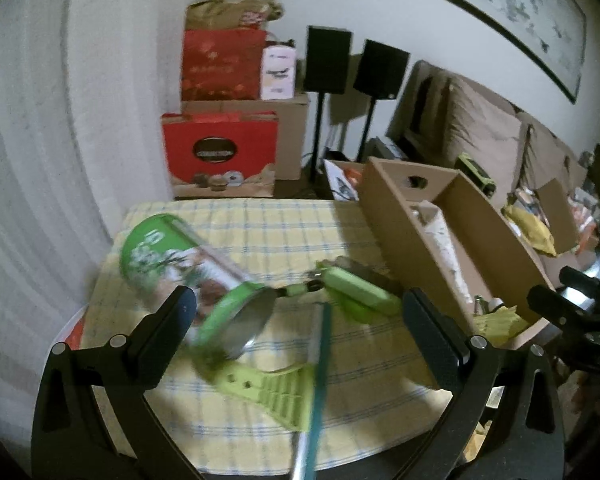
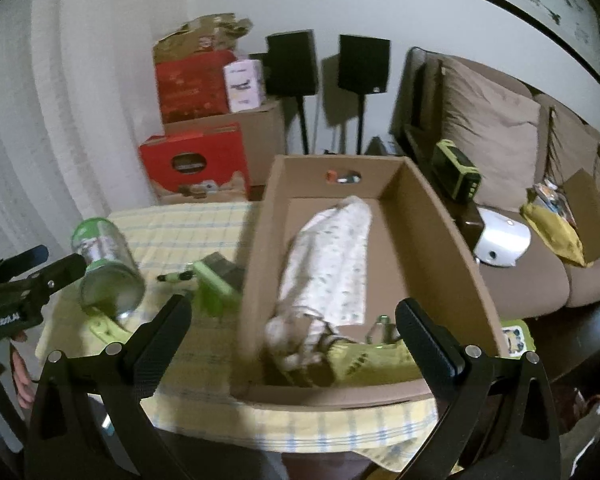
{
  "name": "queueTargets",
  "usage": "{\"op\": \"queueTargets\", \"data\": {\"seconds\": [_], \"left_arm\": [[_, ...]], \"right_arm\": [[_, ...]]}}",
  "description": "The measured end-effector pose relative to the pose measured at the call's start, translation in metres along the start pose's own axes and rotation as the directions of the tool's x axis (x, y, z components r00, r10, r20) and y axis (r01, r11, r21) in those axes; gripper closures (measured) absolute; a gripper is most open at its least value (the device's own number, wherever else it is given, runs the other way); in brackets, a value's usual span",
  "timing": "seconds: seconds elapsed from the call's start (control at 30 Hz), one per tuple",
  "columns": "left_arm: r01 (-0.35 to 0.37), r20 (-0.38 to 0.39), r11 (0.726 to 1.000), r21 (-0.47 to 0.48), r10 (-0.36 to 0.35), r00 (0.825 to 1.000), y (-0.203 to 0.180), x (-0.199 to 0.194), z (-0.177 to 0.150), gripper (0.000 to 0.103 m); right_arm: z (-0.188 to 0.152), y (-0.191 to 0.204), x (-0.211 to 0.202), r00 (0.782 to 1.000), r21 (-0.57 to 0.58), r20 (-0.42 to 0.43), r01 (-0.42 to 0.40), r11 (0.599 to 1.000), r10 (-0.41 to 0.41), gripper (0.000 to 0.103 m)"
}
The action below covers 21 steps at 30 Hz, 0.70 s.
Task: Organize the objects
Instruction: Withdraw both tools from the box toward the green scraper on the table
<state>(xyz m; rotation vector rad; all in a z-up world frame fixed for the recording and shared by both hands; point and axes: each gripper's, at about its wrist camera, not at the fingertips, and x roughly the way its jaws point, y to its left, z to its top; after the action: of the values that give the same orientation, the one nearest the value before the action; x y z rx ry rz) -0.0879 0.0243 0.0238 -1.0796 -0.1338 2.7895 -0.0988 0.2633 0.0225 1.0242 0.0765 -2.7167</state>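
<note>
- Clearly, the left gripper [image 1: 296, 320] stands with its jaws spread wide and nothing between them; the green can [image 1: 192, 268] lies on its side just ahead of the left finger, its metal end turned toward the camera. A sideways nudge from that finger would likely roll the can toward the far-left edge of the table [image 1: 228, 220].
- The can seems to rest partly on the flat green slotted piece [image 1: 276, 392] below it, so lifting 1 could drag the other; how far they overlap is blurred.
- A teal stick [image 1: 320, 376] runs up between the left gripper's 2 fingers, toward the green clip-like tool [image 1: 356, 292] ahead. Closing here would probably catch the stick together with whatever is aimed at, giving a crooked hold.
- The right gripper [image 2: 294, 340] is likewise wide open and empty, hanging over the near end of the cardboard box [image 2: 260, 248]. The box already holds a patterned cloth bundle [image 2: 332, 264], a yellow-green item [image 2: 372, 360] and small bits near the right finger; dropping the can on them may leave it tilted or push them aside.
- The box's near end sits close to the table edge under the right gripper, and pressing on its wall could tip or slide it off.
- Both views are motion-blurred, so exact contacts cannot be told.
</note>
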Motion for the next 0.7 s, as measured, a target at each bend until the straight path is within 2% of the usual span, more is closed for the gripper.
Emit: {"op": "queueTargets", "data": {"seconds": [0.13,0.57,0.7], "left_arm": [[0.000,-0.016,1.000,-0.029,-0.001,1.000,0.024,-0.002,-0.012,0.000],[-0.023,-0.075,0.998,-0.051,0.019,0.997,0.057,0.005,-0.045,0.001],[-0.030,-0.082,0.997,-0.072,0.024,0.996,0.065,0.011,-0.053,0.009]], "right_arm": [[-0.004,0.019,0.003,0.999,-0.021,-0.003,-0.033,0.999,0.033,0.000],[-0.017,0.073,0.013,0.991,-0.076,-0.017,-0.130,0.989,0.129,0.000],[-0.025,0.085,0.019,0.990,-0.087,-0.049,-0.139,0.986,0.136,0.001]]}}
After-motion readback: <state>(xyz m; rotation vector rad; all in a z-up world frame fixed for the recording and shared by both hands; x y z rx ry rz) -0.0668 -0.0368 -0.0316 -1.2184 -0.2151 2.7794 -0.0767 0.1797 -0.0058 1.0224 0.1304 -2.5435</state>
